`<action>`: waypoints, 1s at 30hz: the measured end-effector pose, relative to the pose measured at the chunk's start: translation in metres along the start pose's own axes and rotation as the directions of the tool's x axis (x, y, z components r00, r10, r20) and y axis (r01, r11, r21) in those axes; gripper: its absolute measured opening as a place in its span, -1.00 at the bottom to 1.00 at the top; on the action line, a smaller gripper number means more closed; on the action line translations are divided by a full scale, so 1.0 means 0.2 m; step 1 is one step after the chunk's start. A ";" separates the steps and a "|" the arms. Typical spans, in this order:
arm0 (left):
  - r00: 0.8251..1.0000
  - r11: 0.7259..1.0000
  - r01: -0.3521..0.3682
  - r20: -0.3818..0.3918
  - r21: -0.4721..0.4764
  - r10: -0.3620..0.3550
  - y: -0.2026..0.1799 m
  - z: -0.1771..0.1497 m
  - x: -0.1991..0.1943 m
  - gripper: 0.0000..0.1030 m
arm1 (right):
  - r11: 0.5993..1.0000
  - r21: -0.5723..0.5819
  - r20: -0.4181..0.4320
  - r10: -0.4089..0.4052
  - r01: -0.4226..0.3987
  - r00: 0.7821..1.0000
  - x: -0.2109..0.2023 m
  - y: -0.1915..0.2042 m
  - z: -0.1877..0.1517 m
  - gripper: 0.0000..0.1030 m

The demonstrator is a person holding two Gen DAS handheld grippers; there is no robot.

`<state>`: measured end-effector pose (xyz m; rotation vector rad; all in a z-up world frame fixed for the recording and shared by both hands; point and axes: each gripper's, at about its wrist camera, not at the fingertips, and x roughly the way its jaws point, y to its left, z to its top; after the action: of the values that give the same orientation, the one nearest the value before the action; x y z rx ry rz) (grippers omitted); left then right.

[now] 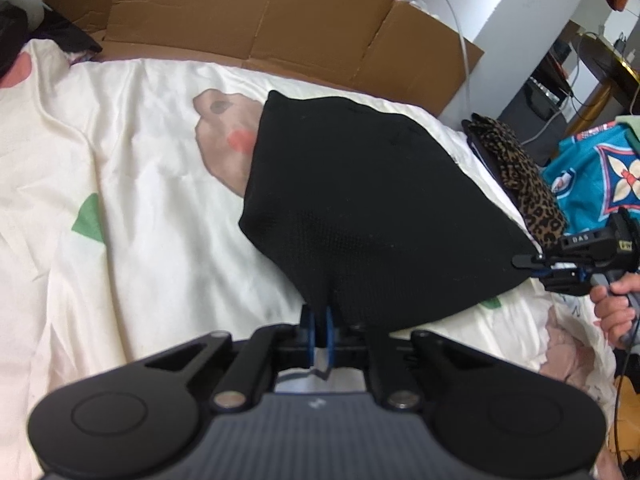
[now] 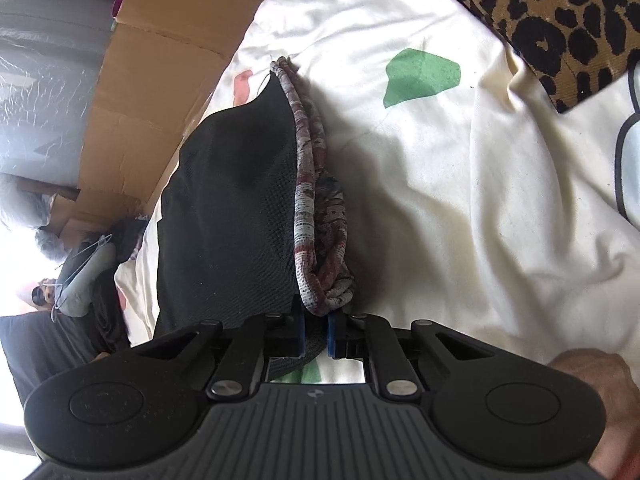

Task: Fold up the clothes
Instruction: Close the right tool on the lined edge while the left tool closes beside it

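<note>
A black mesh garment (image 1: 360, 208) hangs stretched above the cream bedsheet (image 1: 120, 200), held at two edges. My left gripper (image 1: 319, 320) is shut on its near edge. My right gripper (image 1: 532, 262), seen from the left wrist view, pinches its right corner. In the right wrist view my right gripper (image 2: 316, 330) is shut on the garment (image 2: 228, 200), whose patterned red and grey lining (image 2: 316, 208) shows along the folded edge.
A folded leopard-print garment (image 1: 516, 176) lies at the bed's right edge and fills the corner of the right wrist view (image 2: 560, 20). A teal patterned cloth (image 1: 592, 176) lies beyond it. Cardboard sheets (image 1: 260, 12) stand behind the bed. Dark clothes (image 2: 80, 280) lie far left.
</note>
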<state>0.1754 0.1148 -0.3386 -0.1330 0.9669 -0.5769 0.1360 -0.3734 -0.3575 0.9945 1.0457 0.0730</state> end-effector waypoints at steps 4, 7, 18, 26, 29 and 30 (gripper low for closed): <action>1.000 1.000 0.017 -0.010 0.000 -0.017 -0.02 -0.01 -0.04 -0.89 | 1.000 -0.010 -0.004 -0.003 0.003 1.000 -0.02 0.01 -0.01 -0.86; 1.000 1.000 0.027 -0.013 -0.006 -0.027 -0.03 -0.02 -0.07 -0.90 | 1.000 -0.013 -0.009 -0.004 0.004 1.000 -0.04 0.01 -0.02 -0.86; 0.995 0.995 0.061 -0.072 -0.085 -0.067 -0.02 -0.15 -0.14 -0.90 | 0.998 -0.055 -0.056 -0.026 0.023 0.998 -0.08 0.03 -0.11 -0.86; 0.991 0.991 0.071 -0.103 -0.115 -0.083 -0.07 -0.27 -0.22 -0.90 | 0.995 -0.091 -0.106 -0.043 0.033 0.993 -0.13 0.02 -0.18 -0.86; 0.989 0.991 0.068 -0.122 -0.116 -0.082 -0.09 -0.32 -0.24 -0.90 | 0.995 -0.096 -0.123 -0.049 0.037 0.991 -0.15 0.02 -0.21 -0.86; 0.988 0.991 0.066 -0.128 -0.114 -0.081 -0.10 -0.34 -0.25 -0.90 | 0.994 -0.099 -0.129 -0.051 0.038 0.990 -0.16 0.01 -0.23 -0.86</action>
<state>0.0919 0.1337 -0.3333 -0.2312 1.1272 -0.6065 0.0856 -0.3577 -0.3395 0.8877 1.1733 0.1528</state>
